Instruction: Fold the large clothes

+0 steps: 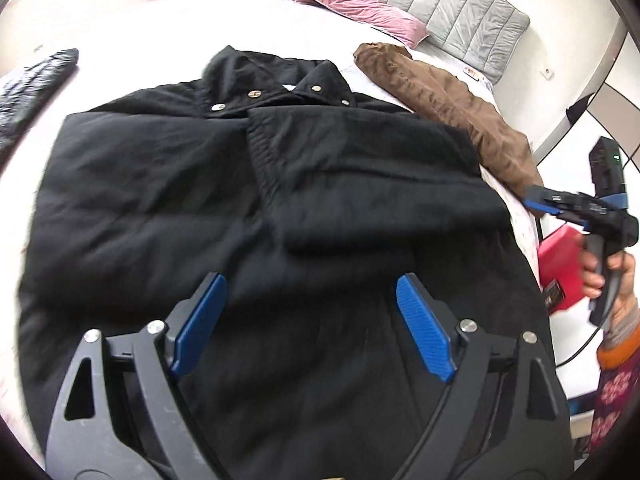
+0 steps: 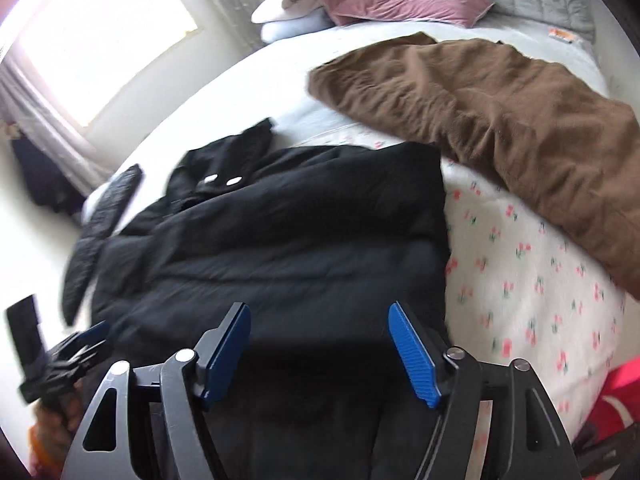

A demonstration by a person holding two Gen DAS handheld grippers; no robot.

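Observation:
A black padded jacket (image 1: 240, 184) lies spread on the bed, collar with metal snaps (image 1: 252, 94) at the far end and one sleeve folded across its chest. My left gripper (image 1: 311, 278) hovers over the jacket's lower half, jaws wide open, nothing between the blue pads (image 1: 424, 336). In the right wrist view the same jacket (image 2: 288, 224) fills the middle. My right gripper (image 2: 318, 308) stands open above its near right edge, empty. A hand holds the right gripper (image 1: 548, 204) beyond the jacket's right side. The left gripper (image 2: 92, 332) shows at the lower left.
A brown garment (image 2: 500, 120) lies on the floral bedsheet (image 2: 528, 280) to the jacket's right. Pink pillows (image 1: 360, 4) and a grey padded headboard (image 1: 460, 4) sit at the far end. A black quilted item (image 1: 32, 84) lies left. A red box (image 1: 560, 272) is off the bed's right edge.

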